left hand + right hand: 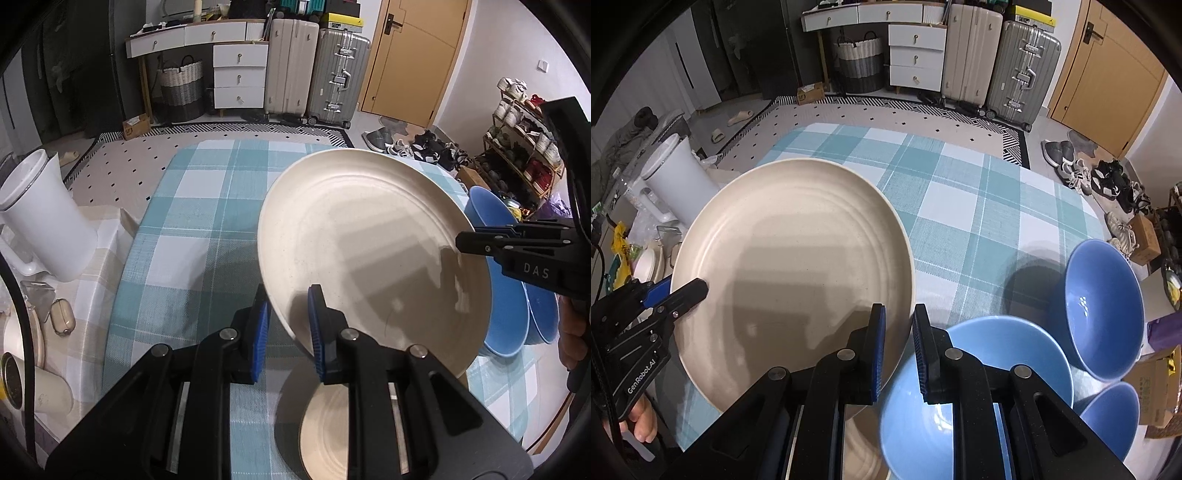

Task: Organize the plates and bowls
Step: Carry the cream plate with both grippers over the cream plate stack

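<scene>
Both tongs — left [288,332], right [899,343] — clamp opposite rims of the raised cream plate [369,243].

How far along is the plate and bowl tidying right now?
Done: not much visibly; another cream plate lies on the checked tablecloth, perhaps a started stack. In hand: the left gripper and right gripper both clamp the rim of the large cream plate, held above the cloth. Left: three blue bowls sit separately, unstacked.
</scene>
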A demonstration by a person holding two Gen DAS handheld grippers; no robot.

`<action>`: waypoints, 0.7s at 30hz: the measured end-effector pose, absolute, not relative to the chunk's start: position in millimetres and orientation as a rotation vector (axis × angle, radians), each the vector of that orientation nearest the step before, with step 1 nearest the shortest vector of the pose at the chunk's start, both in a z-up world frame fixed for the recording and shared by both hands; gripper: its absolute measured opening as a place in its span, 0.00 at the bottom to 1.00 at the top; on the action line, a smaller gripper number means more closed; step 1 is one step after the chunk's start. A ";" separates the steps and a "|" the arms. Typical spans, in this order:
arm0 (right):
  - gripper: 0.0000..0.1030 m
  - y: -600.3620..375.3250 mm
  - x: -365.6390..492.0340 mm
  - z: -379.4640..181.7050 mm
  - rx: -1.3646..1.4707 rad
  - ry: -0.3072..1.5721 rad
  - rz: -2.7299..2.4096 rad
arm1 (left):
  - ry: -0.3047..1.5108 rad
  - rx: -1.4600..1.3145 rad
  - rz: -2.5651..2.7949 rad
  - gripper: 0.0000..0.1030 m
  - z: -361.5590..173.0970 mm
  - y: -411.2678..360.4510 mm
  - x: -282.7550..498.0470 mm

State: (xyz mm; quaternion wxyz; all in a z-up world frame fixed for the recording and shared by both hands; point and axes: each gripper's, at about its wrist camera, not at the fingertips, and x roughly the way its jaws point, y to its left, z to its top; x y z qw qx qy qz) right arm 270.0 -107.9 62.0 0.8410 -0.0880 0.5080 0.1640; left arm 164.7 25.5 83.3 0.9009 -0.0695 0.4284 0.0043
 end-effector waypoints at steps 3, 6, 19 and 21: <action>0.15 -112.0 260.2 66.5 -0.172 1.062 0.347 | 0.883 -0.137 -0.001 0.16 87.7 20.8 155.7; 0.15 -116.0 248.9 71.7 -0.158 1.040 0.347 | 0.879 -0.131 -0.008 0.16 91.3 17.1 147.0; 0.15 -128.9 211.4 78.3 -0.119 0.991 0.374 | 0.868 -0.117 -0.018 0.16 98.8 9.6 123.1; 0.15 -128.9 205.4 78.1 -0.123 0.981 0.374 | 0.869 -0.116 -0.019 0.16 98.5 9.5 121.7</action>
